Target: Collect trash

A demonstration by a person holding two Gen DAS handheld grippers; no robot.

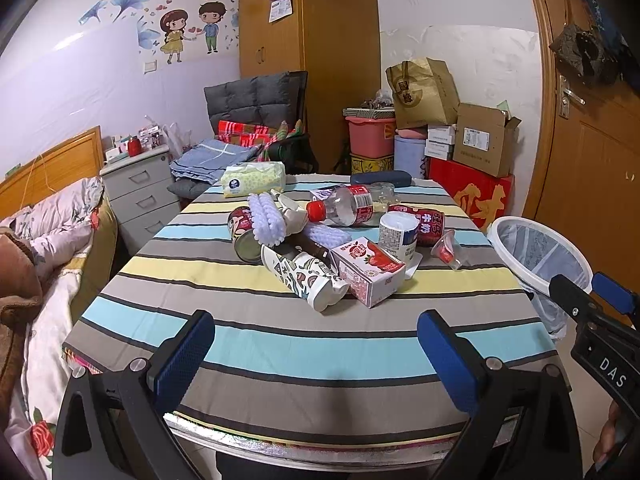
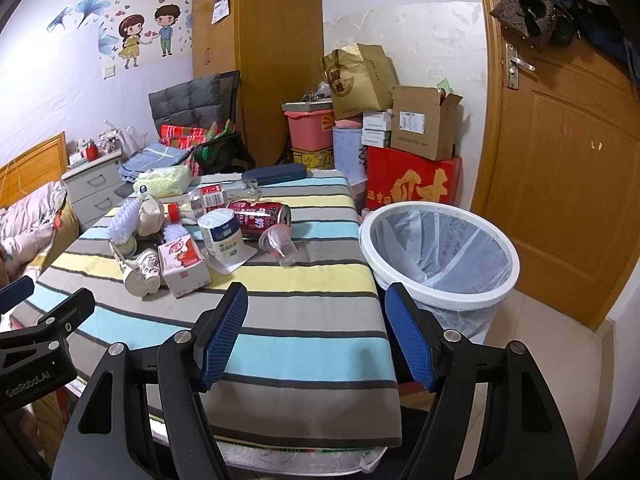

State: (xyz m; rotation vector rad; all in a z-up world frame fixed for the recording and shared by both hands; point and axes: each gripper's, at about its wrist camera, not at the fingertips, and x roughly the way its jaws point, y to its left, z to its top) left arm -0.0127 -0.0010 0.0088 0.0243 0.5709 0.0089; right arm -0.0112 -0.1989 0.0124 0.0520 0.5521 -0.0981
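Two grippers, left (image 1: 316, 354), right (image 2: 316, 338), jaws spread, one bin (image 2: 440, 296)

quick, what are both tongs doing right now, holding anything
Left tongs: open, holding nothing, hovering over the near edge of the striped table.
Right tongs: open, holding nothing, between the table and the white bin.

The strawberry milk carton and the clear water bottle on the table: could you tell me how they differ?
The strawberry milk carton is a boxy, opaque pink-and-white pack, while the clear water bottle is round and see-through with a red cap. The carton lies nearer the camera; the bottle lies farther back. Both rest on their sides on the striped tablecloth.
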